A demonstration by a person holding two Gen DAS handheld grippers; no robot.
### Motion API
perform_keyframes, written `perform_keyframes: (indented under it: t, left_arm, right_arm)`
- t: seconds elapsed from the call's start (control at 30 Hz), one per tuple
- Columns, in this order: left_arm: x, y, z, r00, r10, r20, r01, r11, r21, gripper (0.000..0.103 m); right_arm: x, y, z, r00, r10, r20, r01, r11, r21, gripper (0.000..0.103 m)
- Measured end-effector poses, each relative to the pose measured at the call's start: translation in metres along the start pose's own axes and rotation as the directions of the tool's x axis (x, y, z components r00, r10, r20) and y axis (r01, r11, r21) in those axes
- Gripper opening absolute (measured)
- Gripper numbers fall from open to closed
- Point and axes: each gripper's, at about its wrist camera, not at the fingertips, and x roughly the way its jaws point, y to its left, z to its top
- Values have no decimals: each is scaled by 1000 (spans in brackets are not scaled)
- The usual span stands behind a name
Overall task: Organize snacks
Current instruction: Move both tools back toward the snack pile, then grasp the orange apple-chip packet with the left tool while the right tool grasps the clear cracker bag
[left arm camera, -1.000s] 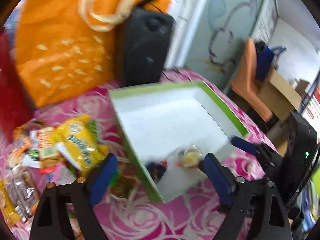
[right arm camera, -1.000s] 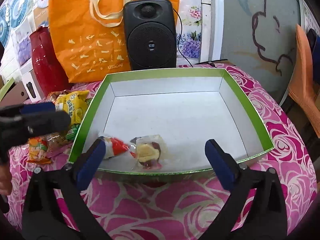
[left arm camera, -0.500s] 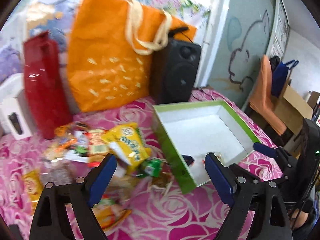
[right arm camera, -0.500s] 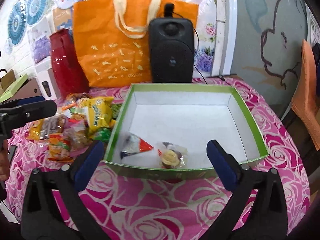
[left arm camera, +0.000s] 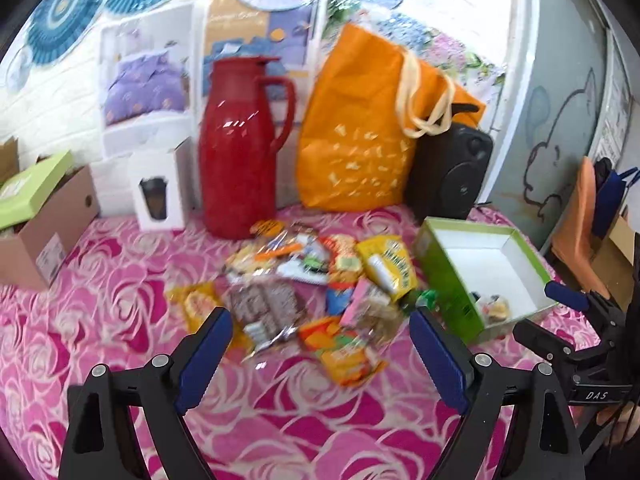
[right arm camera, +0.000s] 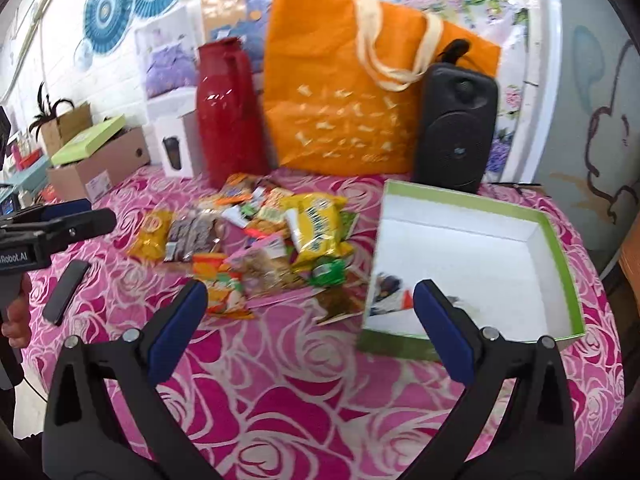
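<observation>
Left gripper (left arm camera: 318,346): jaws spread, empty, above the tablecloth. Snack pile (right arm camera: 256,240) lies loose mid-table, unsorted. Right gripper (right arm camera: 310,308): jaws spread, empty. Green box (right arm camera: 556,248) at right holds about two packets (right arm camera: 390,294). Judged early; most snacks remain.

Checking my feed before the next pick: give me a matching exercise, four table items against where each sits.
Things:
1. red jug
2. black speaker
3. yellow snack bag
4. green box

Places:
A. in the loose snack pile
B. right side of the table, two snacks inside
C. left of the orange bag
D. right of the orange bag, behind the box

Pairs: 1-C, 2-D, 3-A, 4-B
</observation>
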Motion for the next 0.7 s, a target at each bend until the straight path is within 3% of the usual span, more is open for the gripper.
perform_keyframes:
  t: [0.17,0.47,0.7]
  left_arm:
    - [8,21,-28,998,20,-60,-22,999,-33,92]
    - [40,18,-49,993,1,-121,-5,1000,-31,92]
    - [88,3,-55,976,-87,-201,74,995,-69,89]
  right_arm:
    - [22,22,-2,999,22,-43,-23,999,-31,102]
    - [38,27,-1,998,10,-61,-12,999,-45,102]
    - [50,23,-4,996,-11,-84,8,999,-44,102]
